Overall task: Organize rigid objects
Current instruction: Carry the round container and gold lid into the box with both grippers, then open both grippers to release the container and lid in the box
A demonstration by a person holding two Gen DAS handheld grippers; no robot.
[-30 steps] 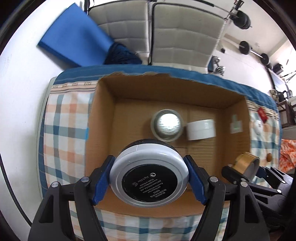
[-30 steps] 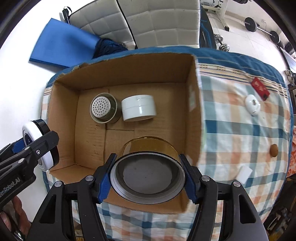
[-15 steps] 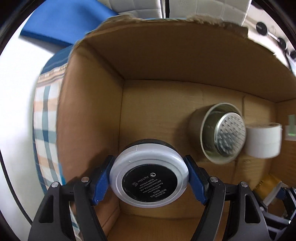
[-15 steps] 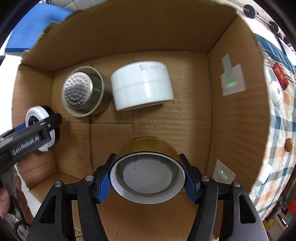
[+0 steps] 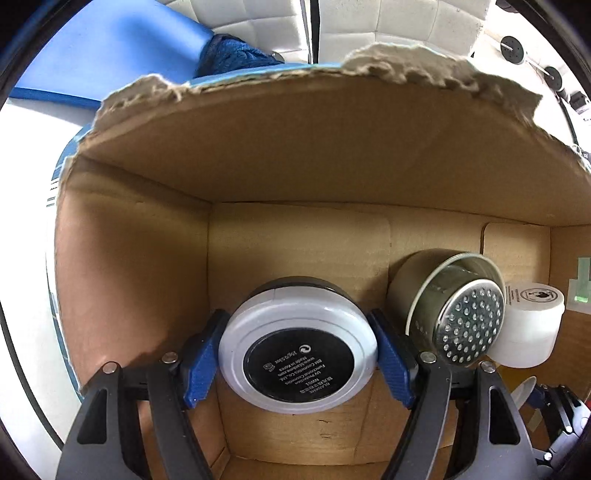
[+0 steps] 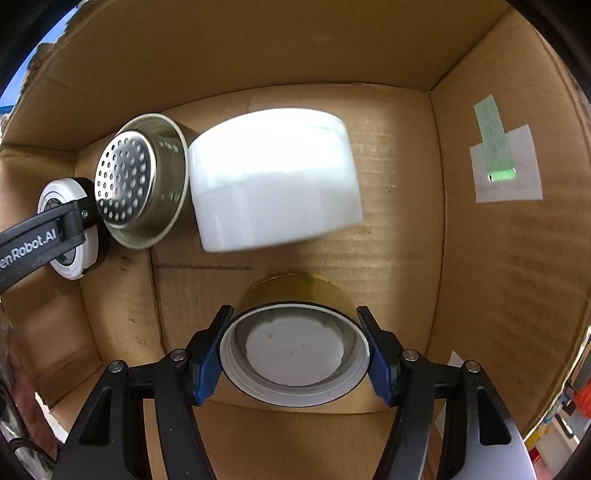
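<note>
My left gripper (image 5: 298, 360) is shut on a round white compact with a black label (image 5: 298, 363), held low inside the cardboard box (image 5: 295, 147) near its left wall. My right gripper (image 6: 294, 352) is shut on a gold lid with a white inside (image 6: 294, 350), held low over the box floor. The left gripper and compact also show in the right wrist view (image 6: 70, 229) at the left. A metal strainer cup (image 5: 454, 314) lies on its side beside the compact. A white jar (image 6: 273, 181) lies against the cup.
The box's right wall carries a white sticker with green tape (image 6: 506, 166). The far wall's top edge is torn. Beyond it are a blue mat (image 5: 110, 48) and white padded cushions (image 5: 369, 26). The box floor to the right of the jar is bare.
Both grippers have gone forward and down from above the box's front edge into the box. The cup and jar now look much closer. Both grips are unchanged.
</note>
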